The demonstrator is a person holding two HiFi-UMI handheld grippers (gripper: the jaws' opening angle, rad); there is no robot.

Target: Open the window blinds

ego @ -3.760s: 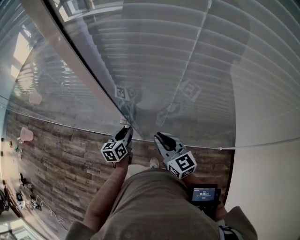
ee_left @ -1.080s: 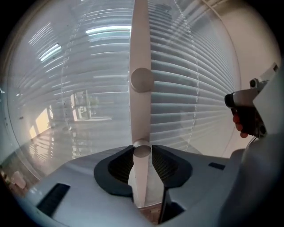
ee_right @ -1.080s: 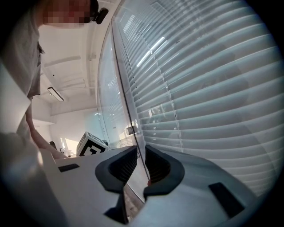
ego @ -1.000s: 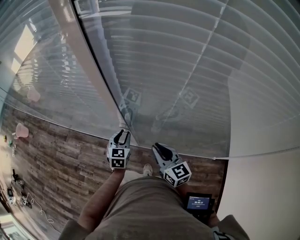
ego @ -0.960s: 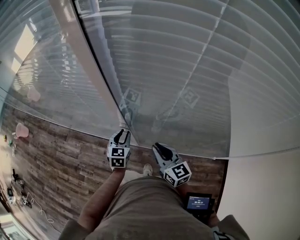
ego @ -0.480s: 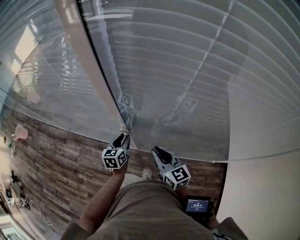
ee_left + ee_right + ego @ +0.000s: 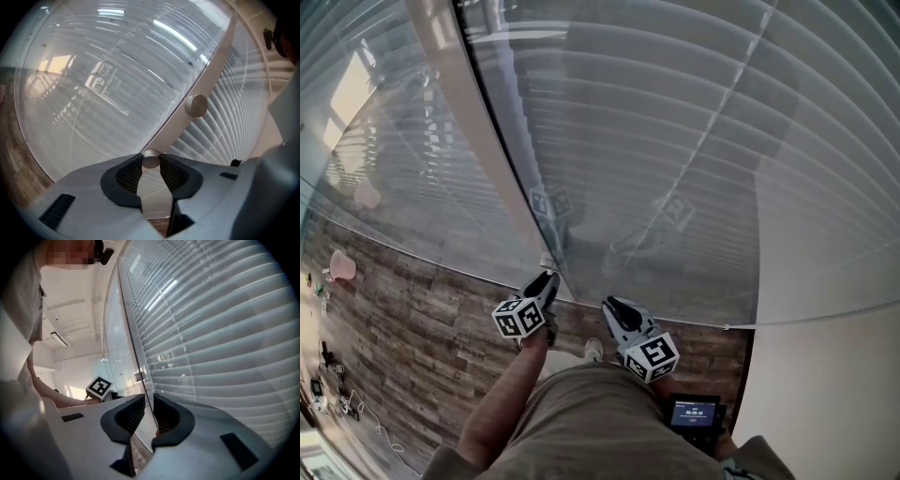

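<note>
Head view: the blinds (image 7: 675, 112) hang closed behind glass, straight ahead. The left gripper (image 7: 546, 279) reaches the window frame (image 7: 483, 141), and the right gripper (image 7: 610, 306) waits beside it.

Left gripper view: the jaws pinch a round metal knob (image 7: 150, 159) (the tilt control, I judge), so the turning step is in hand. Next, the wrist must roll without the knob slipping.

Right gripper view: the jaws stand slightly apart, empty.

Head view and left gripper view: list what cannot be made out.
Left gripper view: the stem of the knob, hidden between the pads.
Head view: the hold of the left gripper on that knob, too small to judge.
Head view: text on the device screen, too small to read.
</note>
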